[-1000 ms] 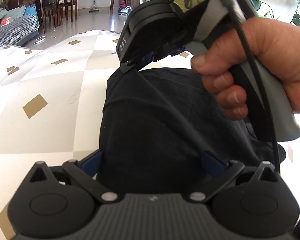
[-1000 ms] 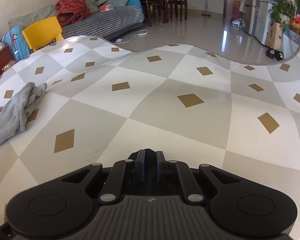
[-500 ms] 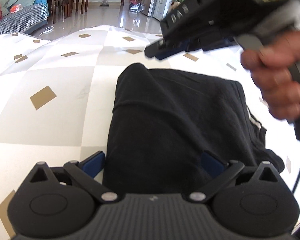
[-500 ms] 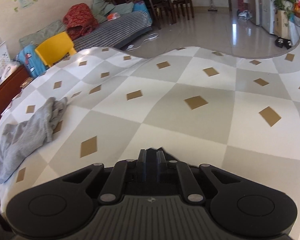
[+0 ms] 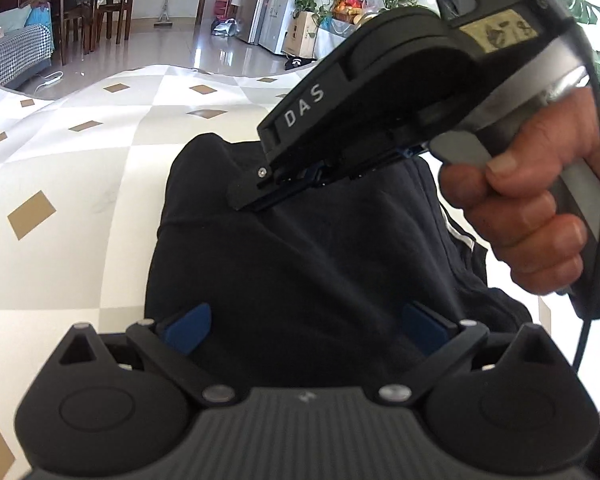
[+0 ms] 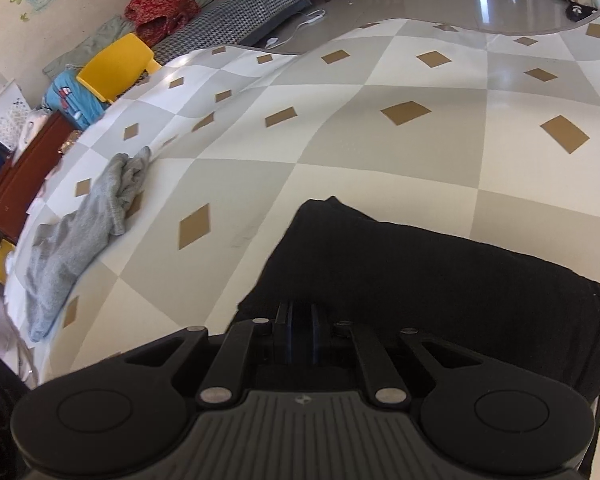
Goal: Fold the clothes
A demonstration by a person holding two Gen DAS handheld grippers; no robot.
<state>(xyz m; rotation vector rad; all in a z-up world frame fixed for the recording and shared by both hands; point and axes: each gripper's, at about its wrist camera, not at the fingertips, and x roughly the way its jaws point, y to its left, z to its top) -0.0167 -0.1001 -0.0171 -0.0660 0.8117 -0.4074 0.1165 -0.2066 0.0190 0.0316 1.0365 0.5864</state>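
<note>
The left gripper has its blue fingers spread wide, one at each side of the near edge of the black garment, which lies folded on the checked table cover straight ahead of that claw; whether the pads touch the cloth cannot be told. Up and to the right of it in the left wrist view, a person's hand grips the handle of the right gripper, whose tip comes down onto the far part of the garment with its fingers pressed together; the cloth is black against black there, so whether a fold is pinched between them is hard to make out. The right wrist view shows that claw from behind, pads flat against each other right at the garment's edge, with the fabric spreading off to its right and cut off by the frame. Only this view shows the grey garment crumpled well to the left of the claw, and beyond it a yellow chair and a sofa heaped with cloth. No container is in sight.
</note>
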